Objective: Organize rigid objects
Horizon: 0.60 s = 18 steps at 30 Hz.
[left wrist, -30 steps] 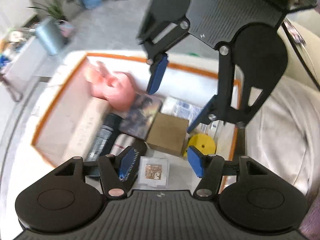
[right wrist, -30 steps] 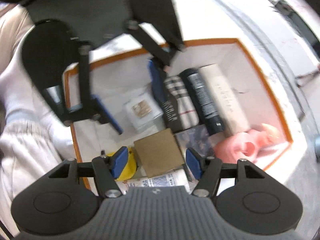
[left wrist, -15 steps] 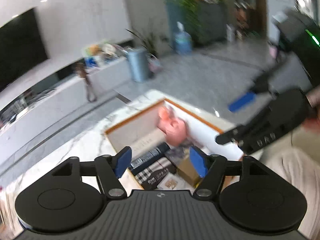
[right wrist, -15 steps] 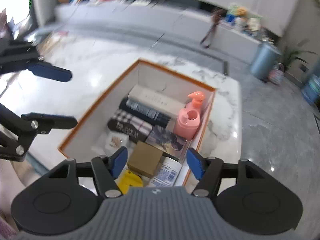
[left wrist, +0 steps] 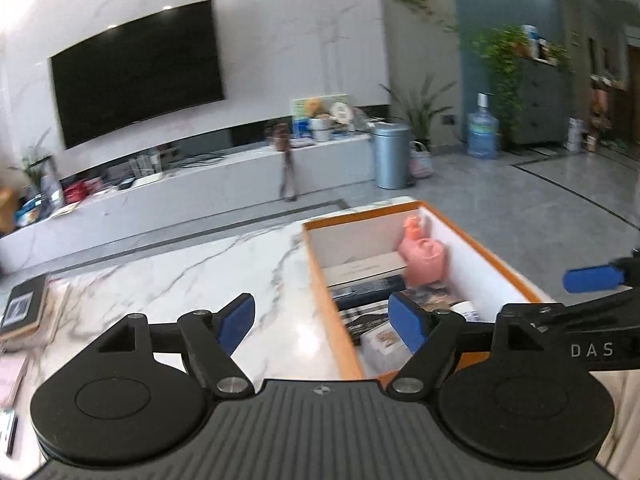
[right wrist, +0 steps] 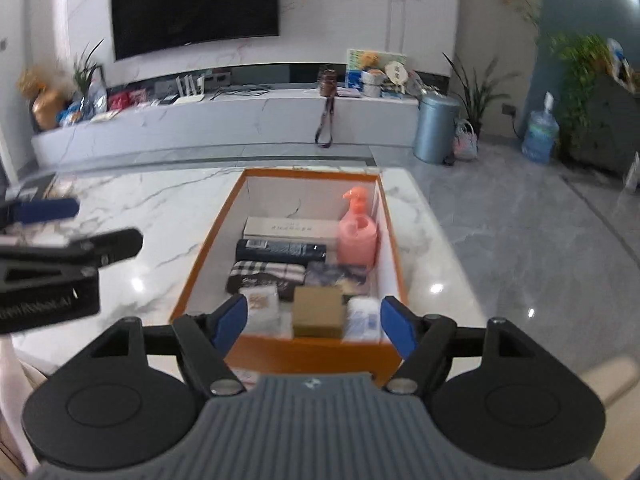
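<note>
While both the left gripper (left wrist: 322, 322) and right gripper (right wrist: 314, 320) hover spread and empty, the pink pump bottle (right wrist: 357, 230) stands in the orange box (right wrist: 208, 240) on the table (right wrist: 152, 216), probably light, smooth plastic, best pinched across its rigid body.

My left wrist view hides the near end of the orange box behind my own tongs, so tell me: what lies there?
Observer: A brown carton lies at the near end of the orange box.
Operator: Anything beside it?
Observer: In the right wrist view, a white bottle is to its right and a small white packet to its left.
Operator: Are the right tongs carrying anything?
Observer: No, the right tongs are open and empty.
</note>
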Each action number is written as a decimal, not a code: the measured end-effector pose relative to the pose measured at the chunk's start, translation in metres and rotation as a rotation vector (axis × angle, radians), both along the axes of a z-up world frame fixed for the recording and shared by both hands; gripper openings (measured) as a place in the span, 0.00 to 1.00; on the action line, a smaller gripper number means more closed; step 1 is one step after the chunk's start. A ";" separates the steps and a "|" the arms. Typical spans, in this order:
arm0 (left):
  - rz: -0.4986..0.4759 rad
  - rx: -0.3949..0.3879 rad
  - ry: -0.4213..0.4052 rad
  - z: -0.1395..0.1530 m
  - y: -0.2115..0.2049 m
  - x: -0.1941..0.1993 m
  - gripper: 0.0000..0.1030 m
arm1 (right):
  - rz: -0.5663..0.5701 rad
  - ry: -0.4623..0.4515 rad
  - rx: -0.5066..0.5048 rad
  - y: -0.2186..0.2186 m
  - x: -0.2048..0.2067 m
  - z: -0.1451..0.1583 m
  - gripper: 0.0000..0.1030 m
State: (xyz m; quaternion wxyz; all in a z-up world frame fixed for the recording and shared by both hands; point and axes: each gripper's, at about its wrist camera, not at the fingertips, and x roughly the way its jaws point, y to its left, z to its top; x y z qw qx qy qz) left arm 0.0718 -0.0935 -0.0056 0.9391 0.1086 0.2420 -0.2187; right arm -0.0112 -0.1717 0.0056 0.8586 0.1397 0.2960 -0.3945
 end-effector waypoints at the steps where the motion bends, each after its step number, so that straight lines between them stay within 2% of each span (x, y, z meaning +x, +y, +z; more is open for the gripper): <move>1: 0.014 -0.010 0.002 -0.002 0.003 -0.002 0.87 | -0.013 -0.003 -0.002 0.003 0.000 -0.003 0.72; 5: 0.049 -0.033 0.013 -0.006 0.017 -0.010 0.87 | -0.027 -0.003 -0.027 0.015 0.001 -0.013 0.73; 10: 0.082 -0.045 0.015 -0.025 0.026 -0.007 0.87 | -0.032 -0.010 -0.038 0.020 0.002 -0.027 0.76; 16: 0.097 -0.061 0.034 -0.042 0.028 0.000 0.87 | -0.040 -0.026 -0.112 0.022 -0.001 -0.048 0.76; 18: 0.079 -0.054 0.045 -0.047 0.026 0.002 0.87 | -0.039 -0.040 -0.106 0.017 -0.002 -0.056 0.76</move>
